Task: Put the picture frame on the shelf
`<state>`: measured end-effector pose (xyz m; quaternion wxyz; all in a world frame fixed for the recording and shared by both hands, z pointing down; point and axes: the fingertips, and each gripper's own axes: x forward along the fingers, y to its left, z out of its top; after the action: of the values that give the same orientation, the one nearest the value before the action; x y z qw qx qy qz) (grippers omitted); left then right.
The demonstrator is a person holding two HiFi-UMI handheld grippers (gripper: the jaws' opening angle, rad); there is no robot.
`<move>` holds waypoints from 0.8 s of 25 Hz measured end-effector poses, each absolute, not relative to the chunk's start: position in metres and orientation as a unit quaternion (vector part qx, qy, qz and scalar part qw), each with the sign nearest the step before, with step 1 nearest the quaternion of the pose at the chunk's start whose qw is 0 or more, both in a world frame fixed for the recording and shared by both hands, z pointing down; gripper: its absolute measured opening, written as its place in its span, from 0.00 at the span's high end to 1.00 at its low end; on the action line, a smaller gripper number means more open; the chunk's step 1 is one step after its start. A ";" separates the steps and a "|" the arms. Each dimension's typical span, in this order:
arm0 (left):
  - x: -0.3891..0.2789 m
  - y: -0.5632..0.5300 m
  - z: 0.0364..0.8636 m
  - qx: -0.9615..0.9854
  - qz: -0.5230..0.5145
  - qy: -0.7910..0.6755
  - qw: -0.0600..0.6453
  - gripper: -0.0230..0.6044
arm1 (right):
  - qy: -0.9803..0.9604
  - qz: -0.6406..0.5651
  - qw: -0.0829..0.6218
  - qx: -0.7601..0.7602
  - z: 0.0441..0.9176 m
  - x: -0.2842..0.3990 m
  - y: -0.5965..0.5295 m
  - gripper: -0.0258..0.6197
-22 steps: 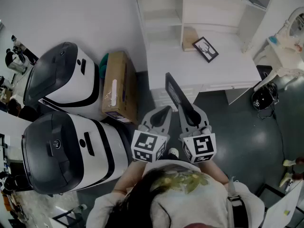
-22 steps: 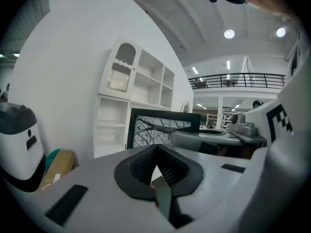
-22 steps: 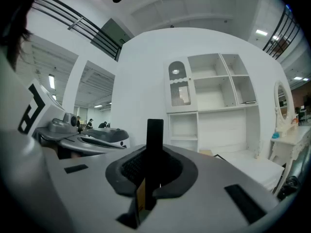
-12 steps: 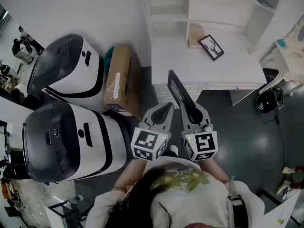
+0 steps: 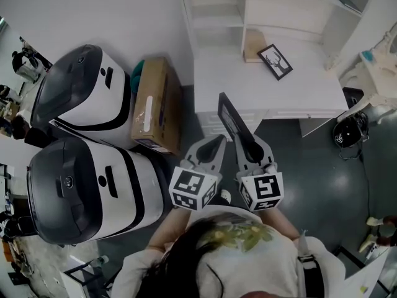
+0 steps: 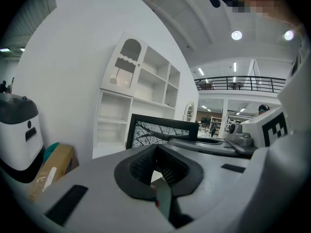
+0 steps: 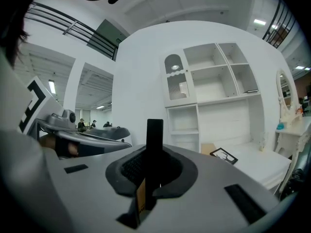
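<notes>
right gripper: clenched on the near end of the picture frame, dark, held edge-on and tilted, far end pointing toward the white desk; in the right gripper view seen as a narrow black bar upright between the two pads, gripped on both sides. left gripper: jaws drawn together, nothing between them, just left of the right gripper and level with it, not touching the frame. print in the held frame, per the left gripper view: bare branches, black on white. held in the air near the front edge of the desk, well short of the white shelf unit at the far side. second framed picture: lying flat on the desk, antler motif, beside a flat brown panel. cardboard carton: on the floor left of the desk, with a long white label, print too small to read. two large white-and-black machines: farther left. square black-and-white markers on both gripper cubes; no legible wording or brand anywhere.
</notes>
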<state>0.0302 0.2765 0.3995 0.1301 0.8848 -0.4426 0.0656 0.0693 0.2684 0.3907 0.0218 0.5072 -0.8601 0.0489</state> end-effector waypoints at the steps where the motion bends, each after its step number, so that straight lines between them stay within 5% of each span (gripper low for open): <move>1: 0.029 0.272 0.401 0.885 0.066 -0.442 0.132 0.92 | -0.860 0.052 0.024 0.507 0.393 0.069 0.263 0.89; 20: -0.019 0.136 0.404 0.887 0.062 -0.434 0.147 0.92 | -0.845 0.033 0.033 0.532 0.385 0.031 0.125 0.89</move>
<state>-0.0188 0.1358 0.4042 0.1473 0.8867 -0.4339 0.0618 0.0308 0.1247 0.3850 0.0327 0.5321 -0.8454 0.0333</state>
